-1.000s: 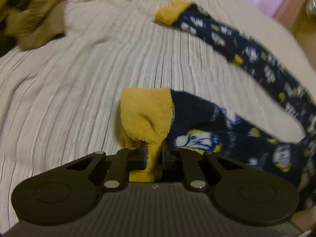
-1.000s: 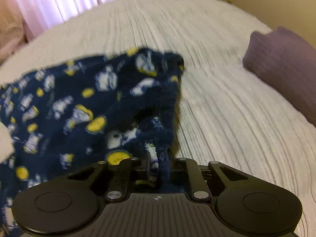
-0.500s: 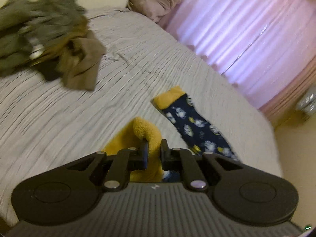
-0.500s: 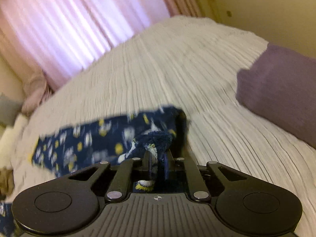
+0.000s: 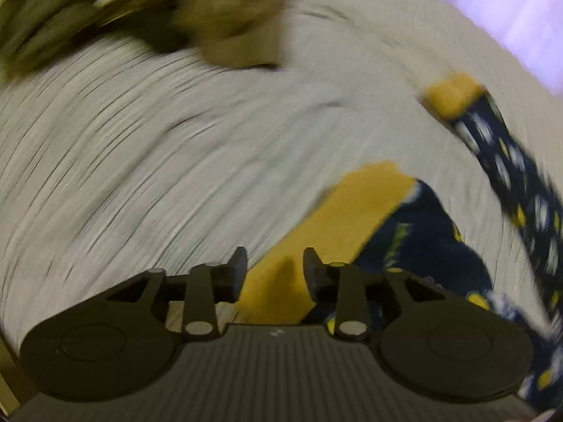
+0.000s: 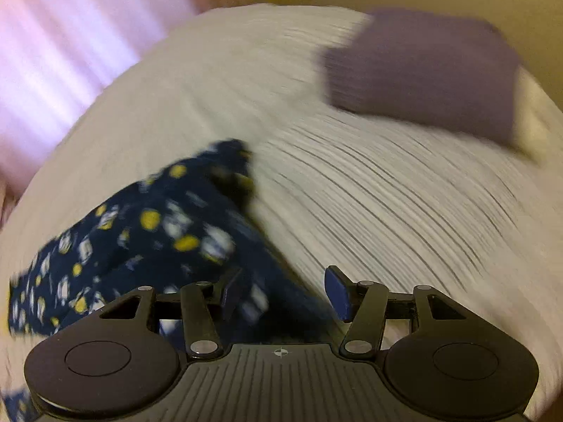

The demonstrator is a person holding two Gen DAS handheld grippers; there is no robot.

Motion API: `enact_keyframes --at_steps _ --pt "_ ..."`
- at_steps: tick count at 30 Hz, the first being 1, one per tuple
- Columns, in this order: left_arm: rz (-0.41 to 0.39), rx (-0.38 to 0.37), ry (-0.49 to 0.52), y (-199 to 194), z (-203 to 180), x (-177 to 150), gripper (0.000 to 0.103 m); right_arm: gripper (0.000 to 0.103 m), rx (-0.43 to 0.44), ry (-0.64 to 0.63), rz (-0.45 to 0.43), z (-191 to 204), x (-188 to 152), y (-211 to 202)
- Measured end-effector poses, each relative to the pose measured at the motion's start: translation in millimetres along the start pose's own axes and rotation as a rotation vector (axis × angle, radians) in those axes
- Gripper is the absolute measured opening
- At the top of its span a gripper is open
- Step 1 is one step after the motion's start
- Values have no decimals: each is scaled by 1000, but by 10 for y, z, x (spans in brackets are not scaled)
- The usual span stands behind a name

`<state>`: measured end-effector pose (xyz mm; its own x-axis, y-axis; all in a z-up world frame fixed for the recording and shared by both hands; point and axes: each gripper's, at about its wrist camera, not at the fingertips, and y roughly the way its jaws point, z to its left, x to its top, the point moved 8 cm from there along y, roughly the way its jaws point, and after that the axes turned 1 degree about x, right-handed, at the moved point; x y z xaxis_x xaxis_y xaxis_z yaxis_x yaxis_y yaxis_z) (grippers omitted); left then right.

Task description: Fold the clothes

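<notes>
**Both grippers let go of the patterned pyjama trousers on the bed**

From the left wrist we see our left gripper (image 5: 274,267) with its jaws narrowly parted; they have just been opening. The yellow cuff (image 5: 355,211) of the navy pyjama trousers (image 5: 425,242) lies on the bedspread (image 5: 158,161) below and between the fingers (image 5: 237,270), and we see a gap on each side of it, so the pads do not press on the cloth. The trouser leg runs off to the right of that cuff. A second leg with its own yellow cuff (image 5: 452,96) stretches along the right side of the picture, apart from the first. At the top left sits a heap of olive and brown clothes (image 5: 197,17), well away from the trousers. The whole view is smeared by motion.

From the right wrist we see our right gripper (image 6: 283,293) with its jaws standing wide; they too have just been opening. The navy cloth with white and yellow figures (image 6: 155,232) lies on the pale striped bedspread to the left, one dark fold reaching down between the fingers, closer to the left one; the blue right pad (image 6: 336,292) is clear of it. A folded purple garment (image 6: 422,70) rests at the upper right, well apart from the trousers. Pink curtains (image 6: 63,42) hang beyond the bed's far left edge.
</notes>
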<state>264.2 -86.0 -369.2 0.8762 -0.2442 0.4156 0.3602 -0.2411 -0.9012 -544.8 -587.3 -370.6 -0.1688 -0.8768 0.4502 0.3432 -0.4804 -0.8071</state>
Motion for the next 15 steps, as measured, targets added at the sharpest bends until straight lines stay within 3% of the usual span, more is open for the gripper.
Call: enact_keyframes --at_steps 2,5,9,10,12,13,14,15 --pt "7 -20 -124 -110 181 -137 46 56 -21 112 6 -204 -250 -138" --pt "30 -72 -244 -73 277 -341 49 70 -20 283 2 -405 -573 -259" --pt "28 -97 -337 188 272 -447 51 70 57 417 -36 -412 -730 -160" --pt "21 -93 -322 244 252 -434 48 70 70 434 -51 -392 -744 -118" --pt "7 -85 -291 358 212 -409 10 70 77 450 -67 -359 -755 -18" --pt "-1 -80 -274 410 192 -395 5 61 68 448 -64 -348 -762 33" --pt "-15 -66 -233 393 162 -365 4 41 62 436 -58 -334 -768 80" --pt "-47 -62 -189 290 150 -313 4 1 54 408 -52 -309 -759 94"
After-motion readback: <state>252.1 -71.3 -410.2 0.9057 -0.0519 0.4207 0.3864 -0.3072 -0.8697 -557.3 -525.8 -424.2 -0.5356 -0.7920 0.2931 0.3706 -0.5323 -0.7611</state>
